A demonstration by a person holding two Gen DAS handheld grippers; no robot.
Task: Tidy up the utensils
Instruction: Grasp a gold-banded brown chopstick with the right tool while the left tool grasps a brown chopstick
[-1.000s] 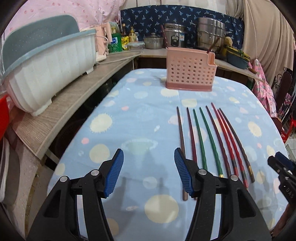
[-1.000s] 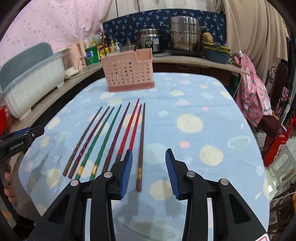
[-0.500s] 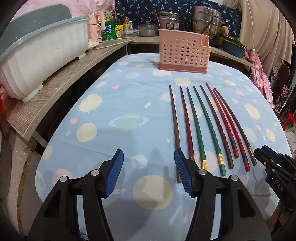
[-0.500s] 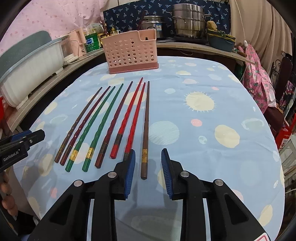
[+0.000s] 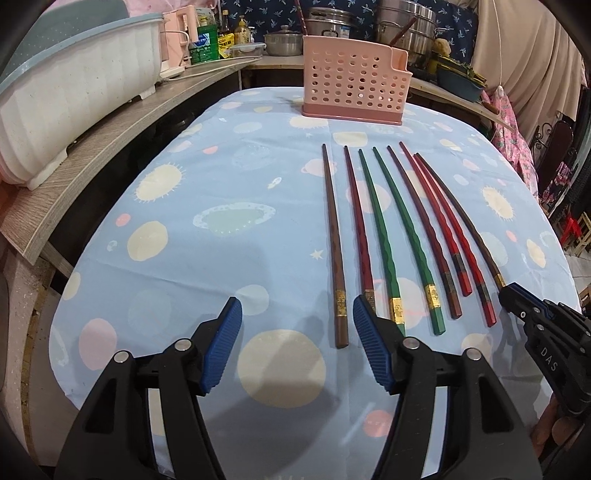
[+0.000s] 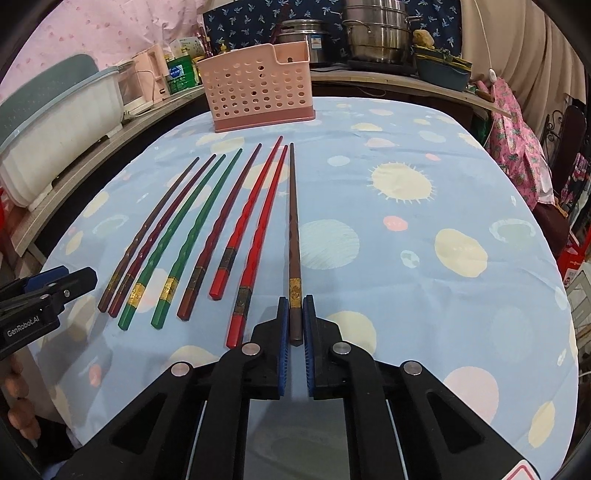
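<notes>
Several chopsticks lie side by side on the blue tablecloth: brown, dark red, two green [image 5: 402, 236], and red ones [image 6: 255, 214]. A pink perforated utensil holder [image 5: 354, 88] stands at the far end of the table; it also shows in the right wrist view [image 6: 258, 88]. My left gripper [image 5: 295, 314] is open, low over the near edge, with the leftmost brown chopstick [image 5: 334, 240] between its fingers, untouched. My right gripper [image 6: 293, 314] is shut on the thick end of the rightmost brown chopstick [image 6: 293, 221], which still lies on the cloth.
A white dish rack [image 5: 70, 99] sits on a wooden counter [image 5: 92, 155] to the left. Steel pots [image 6: 376, 29], bottles and a blue basin stand behind the table. A chair with pink cloth [image 6: 524, 147] is at the right.
Both grippers moved forward and lower toward the chopsticks' thick ends. My right gripper narrowed and closed on the rightmost brown chopstick. My left gripper stayed open.
</notes>
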